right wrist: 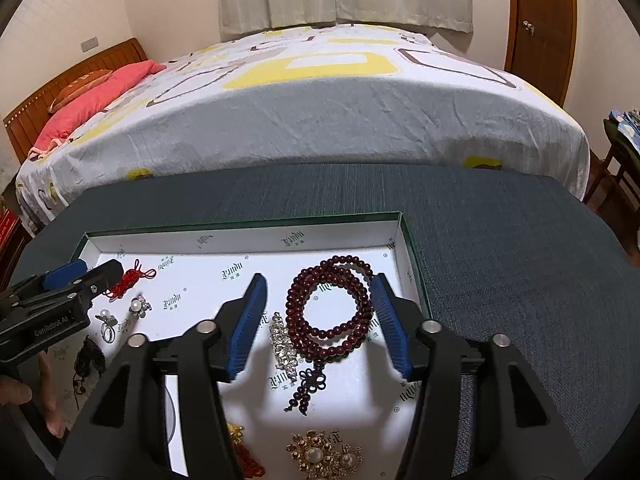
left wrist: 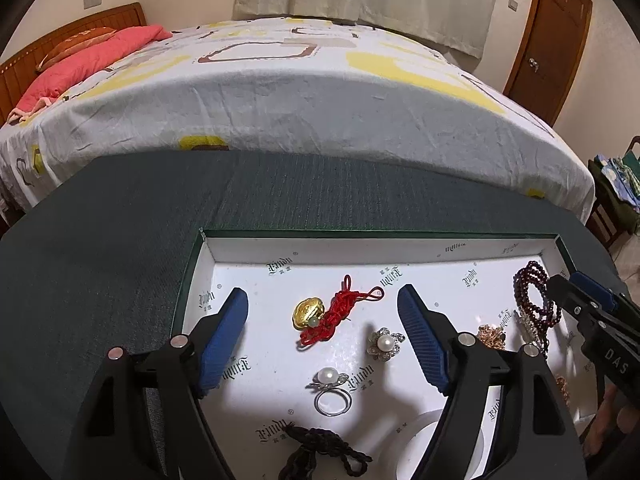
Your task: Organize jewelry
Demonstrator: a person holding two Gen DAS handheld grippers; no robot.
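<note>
**Jewelry spread in a shallow box, both grippers released above it**

Left wrist view: a shallow green-edged box (left wrist: 400, 254) with a white printed lining sits on a dark grey cloth surface (left wrist: 100, 280), with a bed (left wrist: 300, 100) behind it. The left gripper (left wrist: 322, 312) hangs over the box with its blue pads spread wide and nothing between them — released. On the lining in the gap between the pads lies a gold charm on a red knotted cord (left wrist: 320, 314). Just right of it sits a pearl flower brooch (left wrist: 385, 343), and nearer the camera a pearl ring (left wrist: 331, 390) lies on the lining. A dark braided cord (left wrist: 320, 454) lies at the near edge. In the box's right part a string of dark red beads (left wrist: 536, 300) rests close to the wall, partly behind the right gripper (left wrist: 568, 290), which enters from the right edge.

Right wrist view: the same box (right wrist: 240, 236) fills the lower frame. The right gripper (right wrist: 320, 316) stands over its right end, pads apart and pressing on nothing — also released. The dark red beads (right wrist: 332, 312) lie coiled on the lining between the pads, their tassel trailing toward the camera. A rhinestone clip (right wrist: 285, 346) lies touching the coil's left side. Near the bottom edge rests a gold flower brooch with pearls (right wrist: 320, 456). At the left, the left gripper (right wrist: 100, 270) hovers above the red cord (right wrist: 130, 278), the pearl brooch (right wrist: 139, 305) and the ring (right wrist: 107, 326).
</note>
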